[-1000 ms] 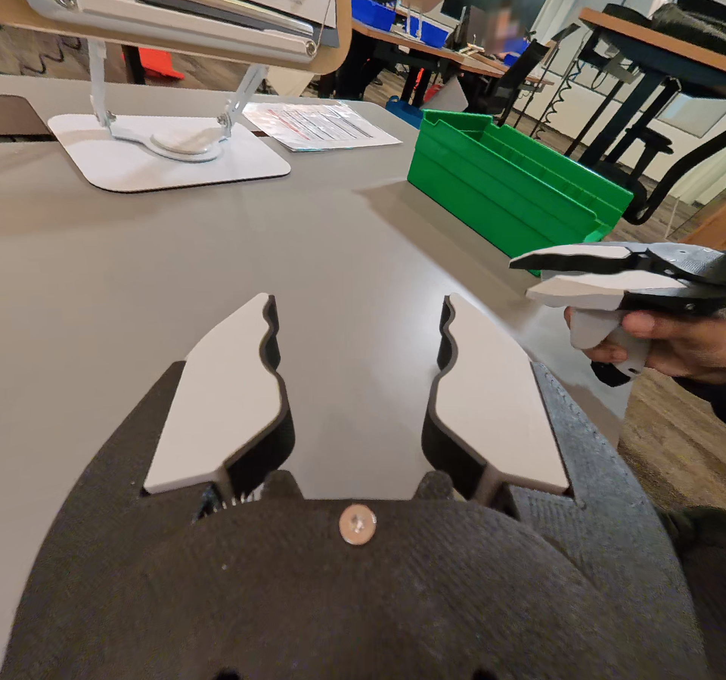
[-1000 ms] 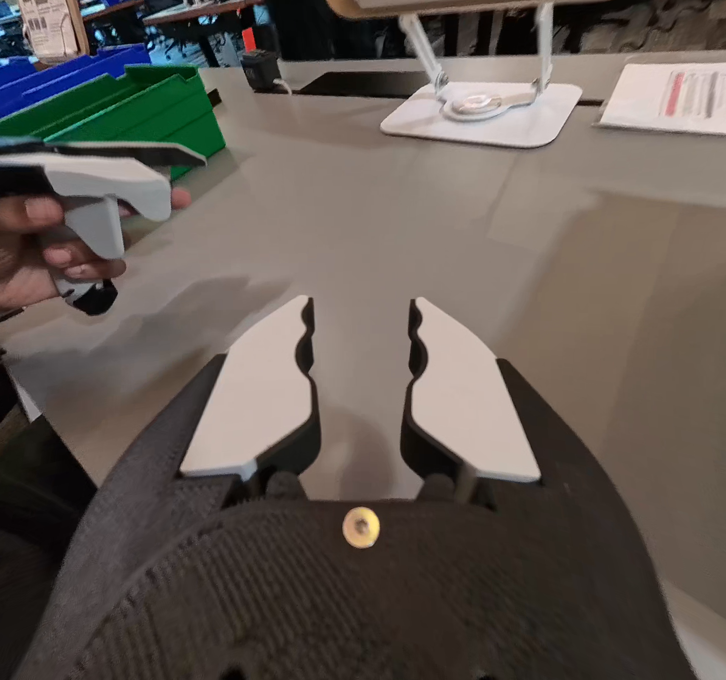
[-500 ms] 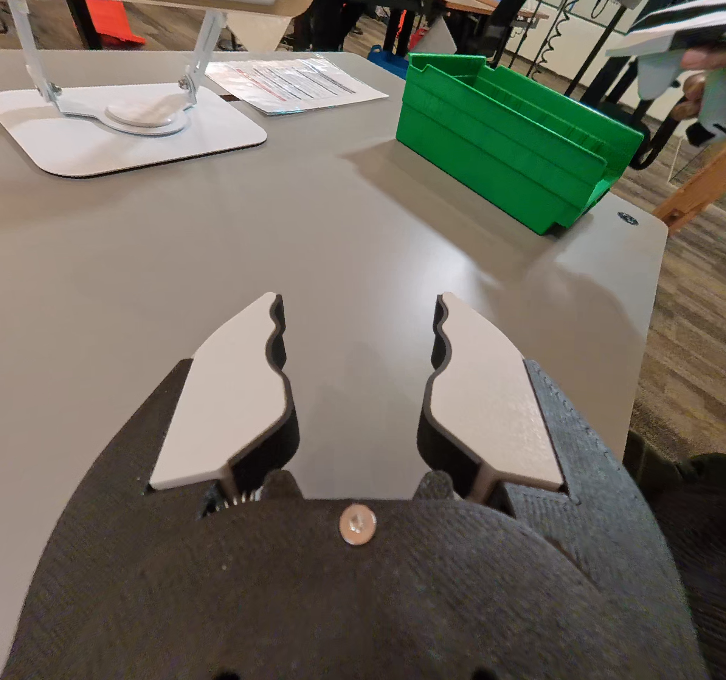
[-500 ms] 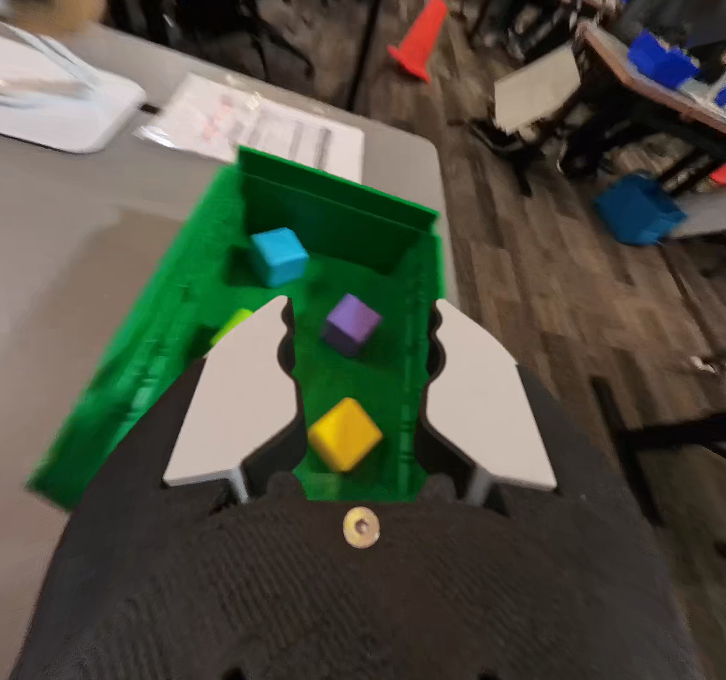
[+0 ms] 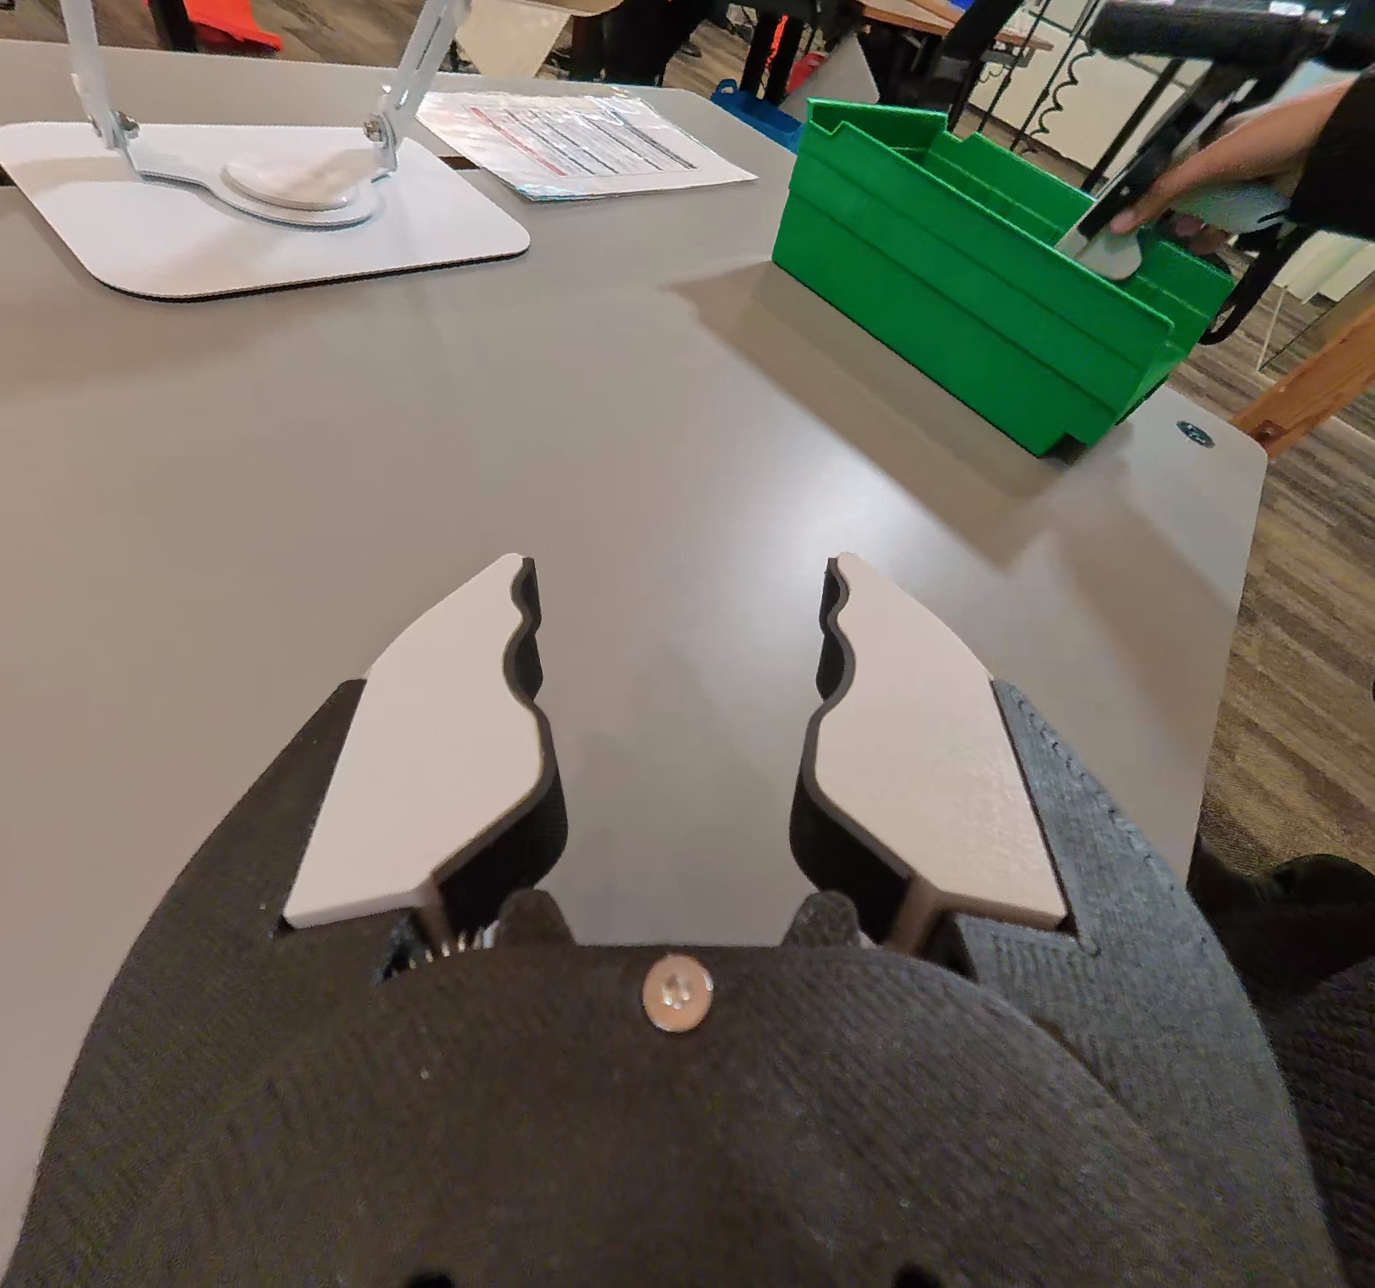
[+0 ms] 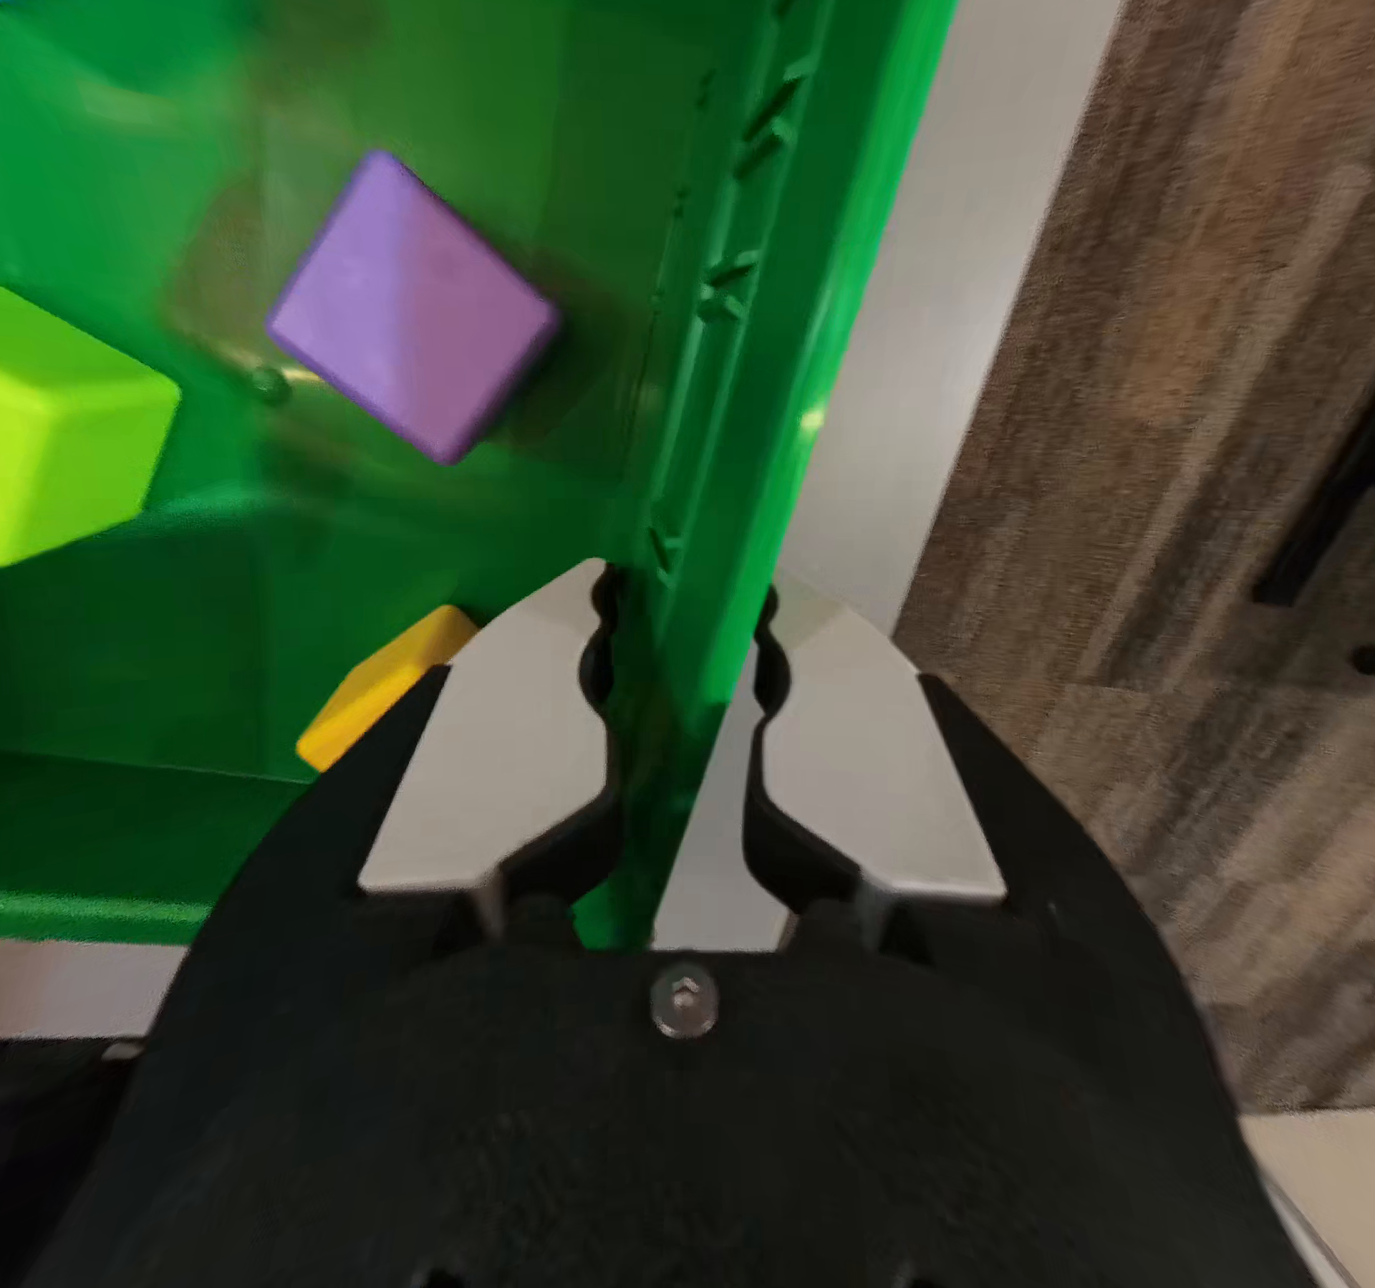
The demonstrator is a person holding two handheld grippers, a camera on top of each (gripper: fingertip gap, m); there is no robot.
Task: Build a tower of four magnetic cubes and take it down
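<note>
left gripper (image 5: pixel 681 567): jaws apart, empty, above bare grey surface (image 5: pixel 297 471) | right gripper (image 6: pixel 684 582): jaws straddling side wall of green bin (image 6: pixel 707 359) at surface's edge, not clamped | purple cube (image 6: pixel 409 307), yellow cube (image 6: pixel 387 687) inside bin

Our left two-finger gripper with white plates and black body (image 5: pixel 681 575) hangs level, jaws spread wide. Our right matching gripper (image 6: pixel 684 590) angles steeply downward, jaws partly apart.
</note>
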